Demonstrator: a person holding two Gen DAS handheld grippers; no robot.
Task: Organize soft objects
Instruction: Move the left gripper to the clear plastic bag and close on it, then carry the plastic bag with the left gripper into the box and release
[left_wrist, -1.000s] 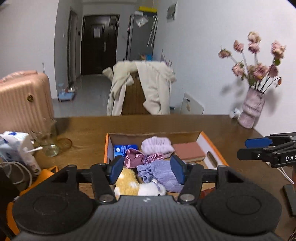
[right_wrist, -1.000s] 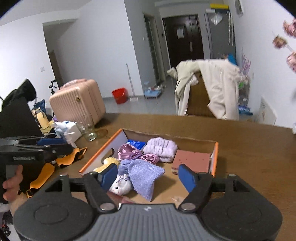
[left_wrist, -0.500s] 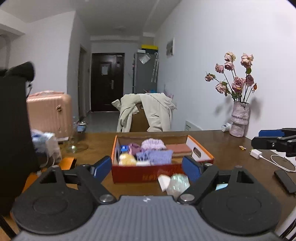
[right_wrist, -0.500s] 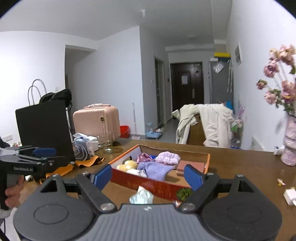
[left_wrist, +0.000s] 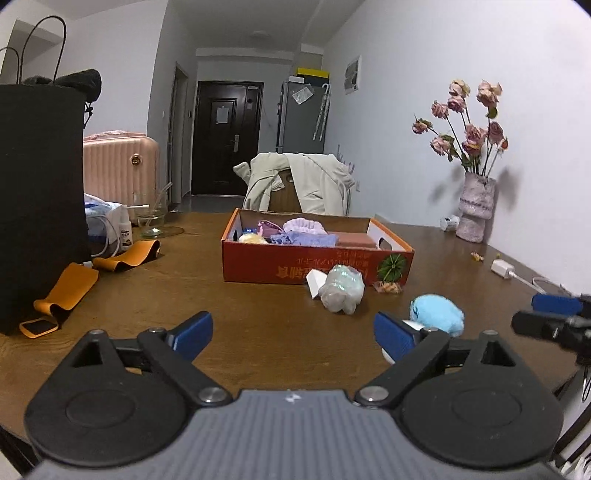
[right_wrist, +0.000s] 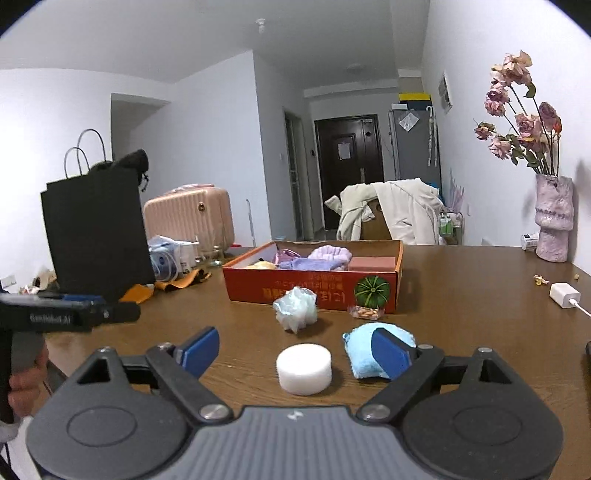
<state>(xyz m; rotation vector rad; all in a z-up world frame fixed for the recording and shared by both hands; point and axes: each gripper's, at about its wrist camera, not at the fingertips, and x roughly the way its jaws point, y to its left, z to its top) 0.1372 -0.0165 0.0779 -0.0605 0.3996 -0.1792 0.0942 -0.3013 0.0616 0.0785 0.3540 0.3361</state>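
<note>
You have pulled both tools back from over the orange box (right_wrist: 314, 291) to the near edge of the counter (right_wrist: 461, 295), so the box items look settled and the loose ones are next. Your right hand-held gripper (right_wrist: 295, 349) has its jaws wide apart, framing the white foam puck (right_wrist: 303, 368); your left hand-held gripper (left_wrist: 293, 330) is equally spread, holding nothing. The blue plush (right_wrist: 369, 350) lies just right of the puck, its long axis running near-to-far. The mesh pouf (right_wrist: 295, 308) sits just before the box.

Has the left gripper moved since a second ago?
Yes. The left gripper has pulled back from over the orange box, which now sits far ahead of it.
</note>
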